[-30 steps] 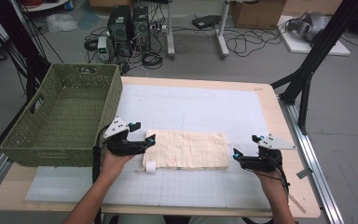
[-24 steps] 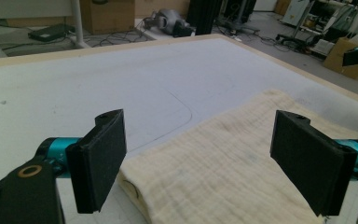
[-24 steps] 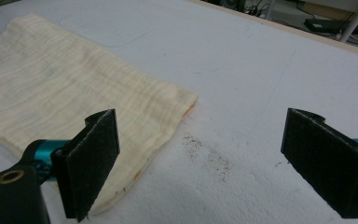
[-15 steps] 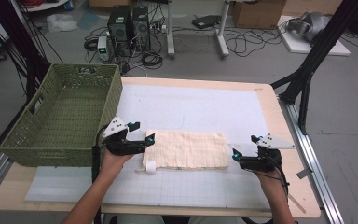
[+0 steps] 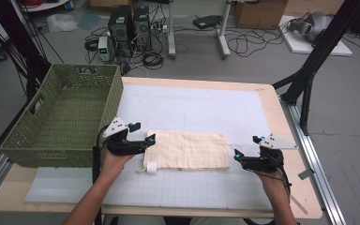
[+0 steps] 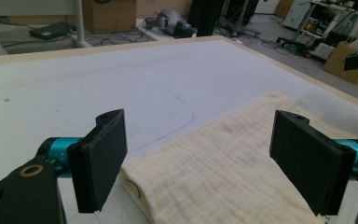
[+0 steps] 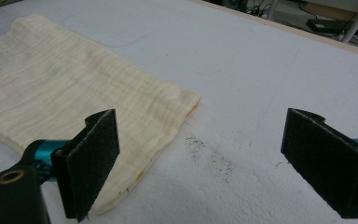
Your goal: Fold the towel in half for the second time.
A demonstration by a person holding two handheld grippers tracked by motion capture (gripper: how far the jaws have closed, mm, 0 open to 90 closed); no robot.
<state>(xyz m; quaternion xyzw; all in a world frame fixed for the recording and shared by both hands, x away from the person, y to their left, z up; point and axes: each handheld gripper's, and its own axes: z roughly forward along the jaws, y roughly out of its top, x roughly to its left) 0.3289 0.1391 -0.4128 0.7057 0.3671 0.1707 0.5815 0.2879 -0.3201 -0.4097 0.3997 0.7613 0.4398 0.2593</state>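
You are looking down and forward from above the near edge of the tabletop in the high view, taking in its whole surface and the floor beyond. Your left gripper view is sitting low and close, facing the far right corner; your right gripper view is sitting equally low, facing the opposite way. All three are sharing the cream cloth.

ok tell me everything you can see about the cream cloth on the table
The cream cloth is a pale yellow, crinkled gauze-like fabric, seemingly folded into a long rectangle lying flat on the white mat. A small white tag sticks out at its near left corner. The left gripper is open at its left end, the right gripper open just off its right end. Neither grips it.
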